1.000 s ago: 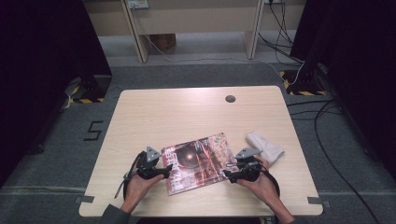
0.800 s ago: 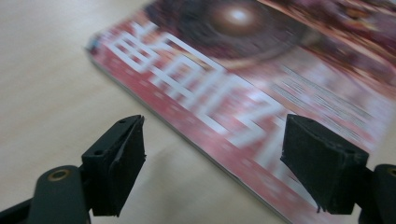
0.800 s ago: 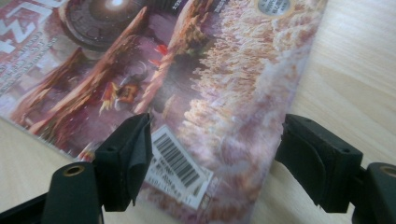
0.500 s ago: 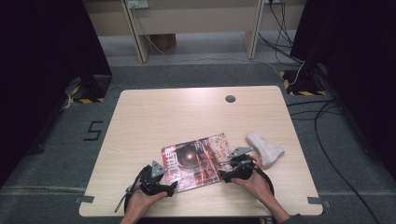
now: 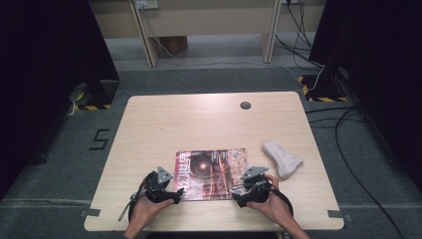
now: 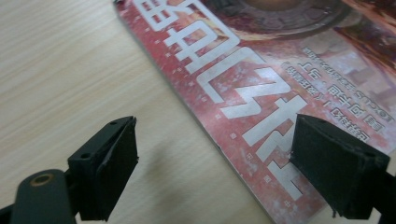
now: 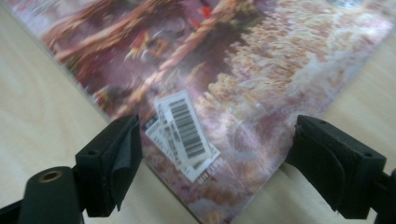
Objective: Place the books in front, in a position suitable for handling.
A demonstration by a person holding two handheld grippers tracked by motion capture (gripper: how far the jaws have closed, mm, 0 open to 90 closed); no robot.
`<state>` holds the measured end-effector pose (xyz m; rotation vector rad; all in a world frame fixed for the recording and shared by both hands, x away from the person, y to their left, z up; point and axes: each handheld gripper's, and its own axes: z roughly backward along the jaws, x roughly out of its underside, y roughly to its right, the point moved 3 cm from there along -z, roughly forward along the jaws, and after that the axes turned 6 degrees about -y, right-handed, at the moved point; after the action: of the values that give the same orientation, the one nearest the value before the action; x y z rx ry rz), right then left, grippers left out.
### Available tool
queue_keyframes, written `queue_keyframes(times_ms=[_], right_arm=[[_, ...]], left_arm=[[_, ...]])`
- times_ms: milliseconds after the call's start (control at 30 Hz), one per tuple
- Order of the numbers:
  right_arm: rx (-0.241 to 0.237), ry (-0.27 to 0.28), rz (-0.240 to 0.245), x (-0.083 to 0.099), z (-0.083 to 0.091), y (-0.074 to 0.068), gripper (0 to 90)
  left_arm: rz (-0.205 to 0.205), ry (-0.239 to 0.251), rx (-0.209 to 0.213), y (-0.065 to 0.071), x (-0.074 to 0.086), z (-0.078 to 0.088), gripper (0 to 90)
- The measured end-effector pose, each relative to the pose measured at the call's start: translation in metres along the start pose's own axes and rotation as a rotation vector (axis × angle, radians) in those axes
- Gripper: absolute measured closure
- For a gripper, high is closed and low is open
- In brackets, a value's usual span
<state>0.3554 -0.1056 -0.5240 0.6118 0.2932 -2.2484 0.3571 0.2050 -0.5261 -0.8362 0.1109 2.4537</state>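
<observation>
Near the table's (image 5: 149, 124) front edge lies a red magazine (image 5: 211, 172), flat, with the left gripper (image 5: 171, 195) spread wide at its near left corner, the right gripper (image 5: 241, 196) spread wide at its near right corner, and a white cloth (image 5: 282, 158) just beside it to the right.

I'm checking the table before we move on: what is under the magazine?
The magazine lies flat on the wooden table, with bare wood showing around its edges. Whatever might sit beneath it is covered, so that cannot be told.
</observation>
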Motion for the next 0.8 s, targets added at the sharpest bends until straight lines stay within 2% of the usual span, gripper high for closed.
queue_keyframes(times_ms=[33,67,100,133,167,200,233,300,333,367,400,500,567,600,633,667,700,733,800], right_arm=[[0.003,-0.004,0.027,0.001,0.0,-0.004,17.6],[-0.011,-0.011,0.023,0.001,0.004,-0.01,27.2],[-0.011,-0.011,0.023,0.001,0.004,-0.01,27.2],[-0.026,0.004,0.008,0.0,0.007,-0.009,32.2],[-0.043,0.064,-0.021,-0.007,0.016,0.0,31.0],[-0.039,0.071,-0.03,-0.009,0.017,0.004,30.5],[-0.052,0.081,-0.052,-0.012,0.018,0.011,30.6],[-0.057,0.092,-0.059,-0.014,0.017,0.015,30.7],[-0.045,0.097,-0.066,-0.018,0.014,0.026,31.2],[-0.045,0.097,-0.066,-0.018,0.014,0.026,31.2],[-0.015,0.098,-0.066,-0.022,0.01,0.035,31.2],[0.002,0.11,-0.069,-0.027,0.007,0.042,31.1],[0.016,0.111,-0.072,-0.033,0.003,0.048,31.0],[0.025,0.111,-0.069,-0.035,0.002,0.049,30.9],[0.036,0.116,-0.062,-0.04,-0.001,0.052,30.9],[0.042,0.122,-0.059,-0.045,-0.003,0.054,30.9],[0.053,0.125,-0.055,-0.053,-0.007,0.058,30.3],[0.052,0.125,-0.057,-0.056,-0.009,0.059,30.3],[0.051,0.126,-0.056,-0.059,-0.012,0.06,30.3]], left_arm=[[-0.003,-0.002,-0.016,-0.003,-0.001,-0.001,14.0],[-0.009,-0.003,-0.037,-0.007,-0.002,-0.001,13.9],[-0.008,-0.005,-0.042,-0.01,-0.003,-0.002,13.9],[-0.002,-0.014,-0.041,-0.014,-0.005,-0.004,13.7],[0.009,-0.02,-0.046,-0.019,-0.007,-0.006,11.9],[0.009,-0.02,-0.046,-0.019,-0.007,-0.006,11.6],[0.02,-0.023,-0.057,-0.025,-0.01,-0.008,11.5],[0.021,-0.024,-0.07,-0.028,-0.011,-0.01,11.5],[0.023,-0.028,-0.092,-0.033,-0.015,-0.012,11.5],[0.023,-0.028,-0.092,-0.033,-0.015,-0.012,11.5],[0.026,-0.033,-0.103,-0.035,-0.017,-0.013,11.2],[0.034,-0.027,-0.13,-0.039,-0.019,-0.015,11.5],[0.023,-0.017,-0.125,-0.037,-0.018,-0.013,17.4],[0.012,-0.008,-0.098,-0.033,-0.017,-0.011,21.5],[0.028,-0.001,-0.059,-0.029,-0.016,-0.011,23.9],[0.048,0.006,-0.03,-0.026,-0.015,-0.011,19.7],[0.063,0.014,-0.003,-0.021,-0.013,-0.01,19.0],[0.046,0.02,-0.004,-0.014,-0.011,-0.007,19.4],[0.037,0.022,0.003,-0.01,-0.01,-0.006,18.9]])
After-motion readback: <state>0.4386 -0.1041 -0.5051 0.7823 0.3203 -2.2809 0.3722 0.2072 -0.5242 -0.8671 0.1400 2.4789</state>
